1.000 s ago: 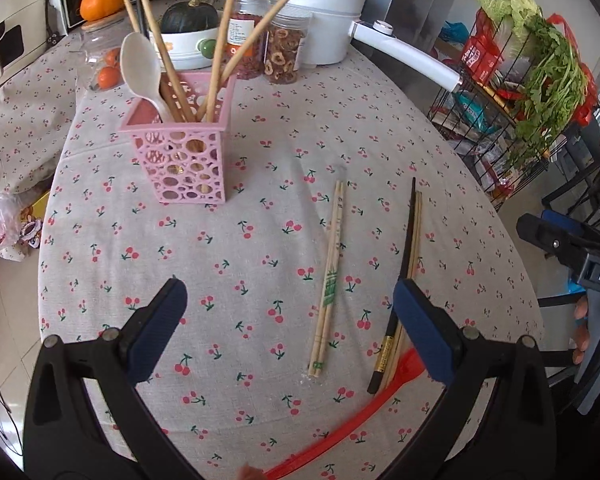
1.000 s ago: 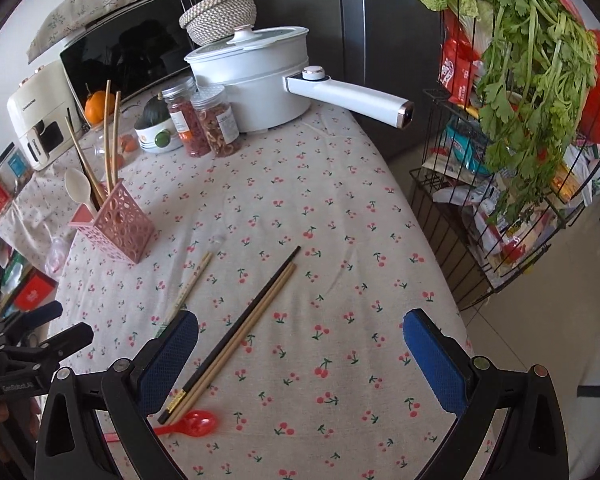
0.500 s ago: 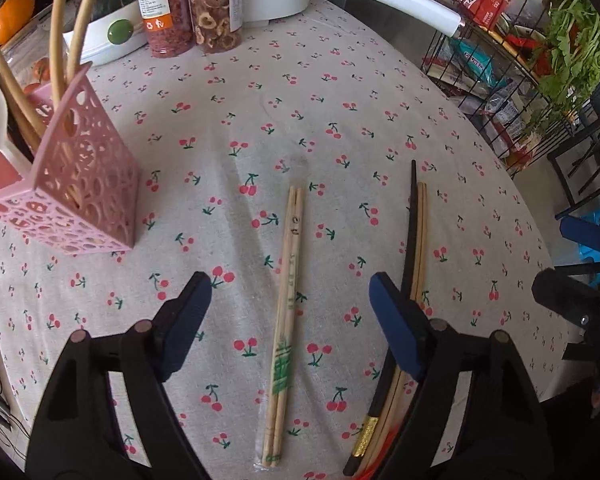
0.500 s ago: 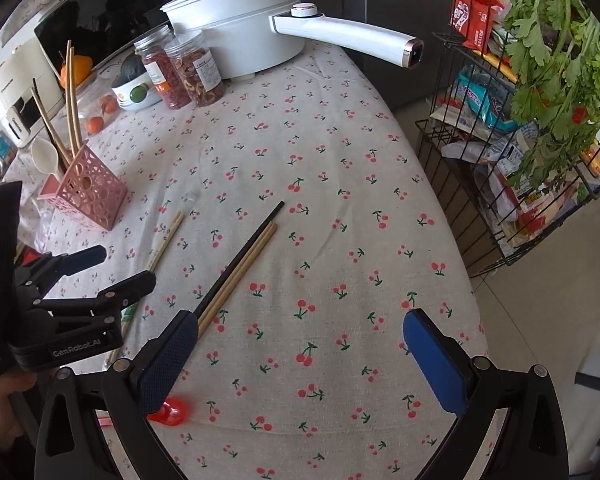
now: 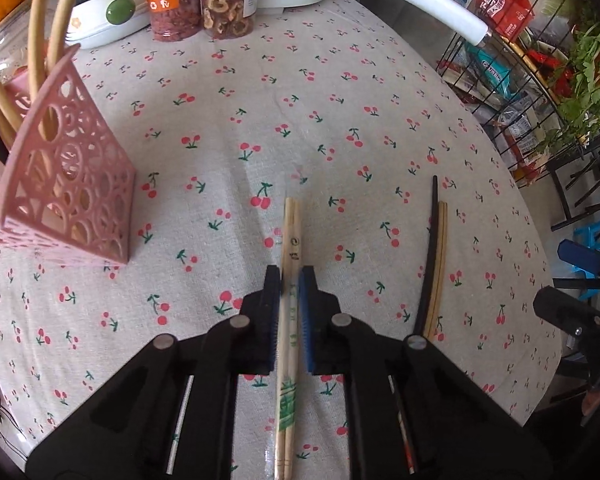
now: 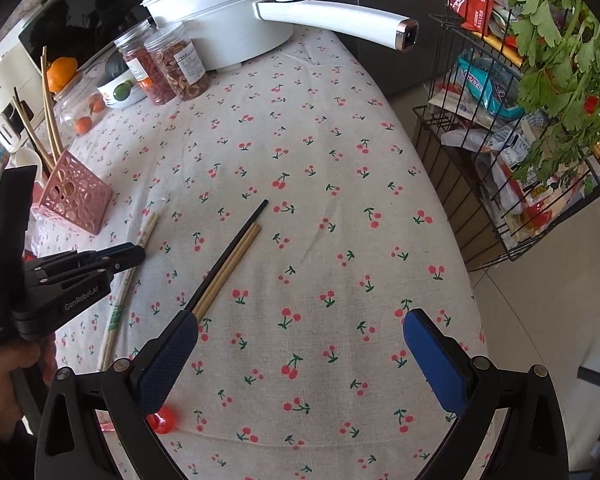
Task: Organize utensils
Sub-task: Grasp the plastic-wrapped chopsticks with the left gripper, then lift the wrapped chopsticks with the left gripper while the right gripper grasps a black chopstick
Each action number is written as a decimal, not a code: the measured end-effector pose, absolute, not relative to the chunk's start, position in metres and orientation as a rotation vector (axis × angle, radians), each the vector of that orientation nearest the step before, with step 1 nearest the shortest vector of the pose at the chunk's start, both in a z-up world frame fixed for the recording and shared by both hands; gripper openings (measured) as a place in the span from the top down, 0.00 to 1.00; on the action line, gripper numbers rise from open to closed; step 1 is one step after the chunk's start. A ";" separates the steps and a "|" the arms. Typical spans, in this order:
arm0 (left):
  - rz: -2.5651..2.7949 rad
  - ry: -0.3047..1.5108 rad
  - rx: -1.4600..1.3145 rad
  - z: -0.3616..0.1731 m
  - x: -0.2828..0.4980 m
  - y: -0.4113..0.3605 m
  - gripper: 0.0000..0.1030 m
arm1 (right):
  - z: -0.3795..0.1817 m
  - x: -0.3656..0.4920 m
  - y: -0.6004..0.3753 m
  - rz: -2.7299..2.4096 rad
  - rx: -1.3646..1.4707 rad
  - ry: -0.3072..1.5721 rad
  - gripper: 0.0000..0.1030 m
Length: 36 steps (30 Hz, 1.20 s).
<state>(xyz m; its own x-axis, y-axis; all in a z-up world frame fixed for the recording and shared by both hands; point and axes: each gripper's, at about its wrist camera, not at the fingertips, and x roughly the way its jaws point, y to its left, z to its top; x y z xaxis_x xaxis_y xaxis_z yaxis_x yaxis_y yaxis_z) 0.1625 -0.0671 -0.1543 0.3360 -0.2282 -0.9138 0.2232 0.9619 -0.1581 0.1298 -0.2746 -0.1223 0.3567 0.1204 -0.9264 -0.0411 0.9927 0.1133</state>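
Observation:
A pair of pale bamboo chopsticks in a clear wrapper [image 5: 292,232] lies on the cherry-print tablecloth [image 5: 340,100]. My left gripper [image 5: 290,276] is down over it, its jaws closing with both pads against the pair. In the right wrist view the same gripper [image 6: 136,250] sits across those chopsticks [image 6: 118,300]. A black chopstick beside a wooden pair [image 6: 236,256] lies just ahead of my right gripper [image 6: 300,320], which hangs open over bare cloth. A red spoon [image 6: 162,420] shows under its left finger. The pink lattice holder [image 5: 72,192] stands at the left with several utensils in it.
A white pot with a long handle [image 6: 340,20], two jars [image 6: 168,64] and a bowl stand at the table's far end. A wire rack with greens and packets [image 6: 520,120] is close to the table's right edge. A person's hand [image 6: 16,364] holds the left gripper.
My left gripper came forward and down over the wrapped chopsticks, and its jaws went from wide open to closed around them. The right gripper sank nearer the cloth.

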 end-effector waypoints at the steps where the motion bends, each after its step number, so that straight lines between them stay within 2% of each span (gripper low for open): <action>1: -0.299 1.179 -0.008 -0.149 0.159 -0.062 0.89 | -0.124 0.131 -0.274 0.111 0.073 1.212 0.00; 6: -0.332 1.109 -0.035 -0.115 0.130 -0.037 0.89 | -0.126 0.139 -0.274 0.141 0.092 1.224 0.00; 13: -0.337 0.995 -0.083 -0.082 0.095 0.006 0.89 | -0.130 0.157 -0.280 0.215 0.281 1.213 0.01; 14: -0.335 0.980 -0.100 -0.080 0.092 0.013 0.89 | -0.130 0.160 -0.280 0.228 0.310 1.208 0.03; 15: -0.328 0.967 -0.122 -0.080 0.090 0.020 0.89 | -0.130 0.163 -0.278 0.245 0.336 1.213 0.17; 16: -0.324 0.968 -0.152 -0.081 0.091 0.025 0.89 | -0.133 0.167 -0.276 0.257 0.364 1.226 0.39; 18: -0.332 0.963 -0.204 -0.080 0.091 0.031 0.89 | -0.138 0.172 -0.270 0.279 0.409 1.243 0.54; 21: -0.329 0.934 -0.181 -0.074 0.087 0.031 0.89 | -0.143 0.177 -0.257 0.311 0.423 1.250 0.68; 25: -0.332 0.946 -0.184 -0.079 0.083 0.038 0.89 | -0.151 0.184 -0.241 0.321 0.413 1.276 0.74; 36: -0.313 0.959 -0.214 -0.082 0.078 0.058 0.89 | -0.165 0.193 -0.223 0.242 0.351 1.320 0.76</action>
<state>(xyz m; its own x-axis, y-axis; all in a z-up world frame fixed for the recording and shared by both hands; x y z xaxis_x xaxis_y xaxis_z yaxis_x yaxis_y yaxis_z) 0.0781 0.0580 -0.0823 0.5344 -0.3540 -0.7675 0.1662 0.9344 -0.3152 0.1933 -0.2229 -0.1646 0.2345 0.3685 -0.8996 0.0253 0.9228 0.3846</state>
